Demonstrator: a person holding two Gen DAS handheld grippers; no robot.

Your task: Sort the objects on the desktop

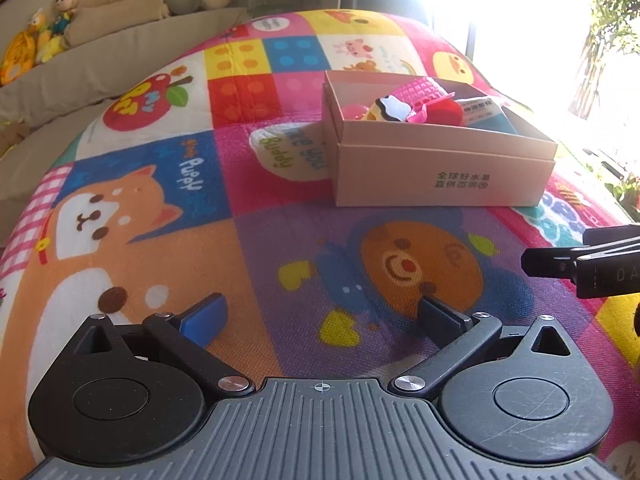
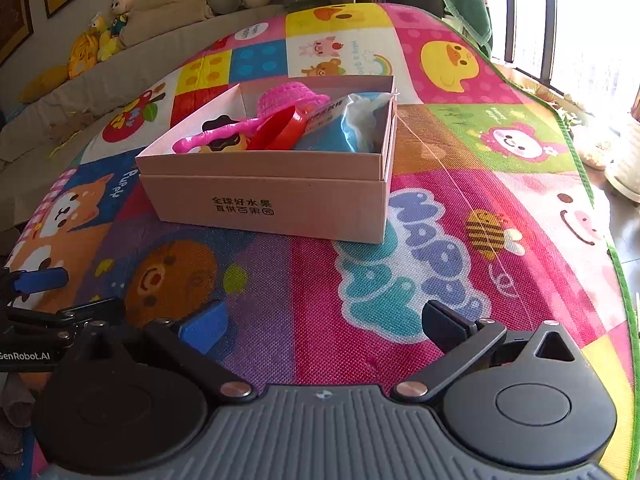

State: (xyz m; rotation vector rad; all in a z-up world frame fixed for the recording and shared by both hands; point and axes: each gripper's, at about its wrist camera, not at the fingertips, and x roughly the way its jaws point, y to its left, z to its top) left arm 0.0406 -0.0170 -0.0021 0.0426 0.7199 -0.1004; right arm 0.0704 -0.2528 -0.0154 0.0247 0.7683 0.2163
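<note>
A pink cardboard box (image 1: 440, 176) (image 2: 272, 200) stands on a colourful cartoon play mat (image 1: 200, 240) (image 2: 440, 160). It holds a pink toy basket (image 1: 416, 90) (image 2: 288, 98), a red round piece (image 1: 442, 114) (image 2: 280, 130), a pink toy handle (image 2: 216, 138), a donut-like toy (image 1: 394, 110) (image 2: 224, 144) and a blue-white packet (image 1: 486, 114) (image 2: 344, 128). My left gripper (image 1: 324, 316) is open and empty over the mat, in front of the box. My right gripper (image 2: 324, 324) is open and empty, also short of the box. Each gripper shows at the edge of the other's view, the right gripper (image 1: 580, 266) and the left gripper (image 2: 36, 300).
A beige sofa (image 1: 100, 60) (image 2: 80, 80) with plush toys (image 1: 48, 32) (image 2: 100, 36) and cushions lies beyond the mat's far left edge. A bright window (image 1: 520, 20) is at the far right. White pots (image 2: 624, 160) stand on the floor past the mat's right edge.
</note>
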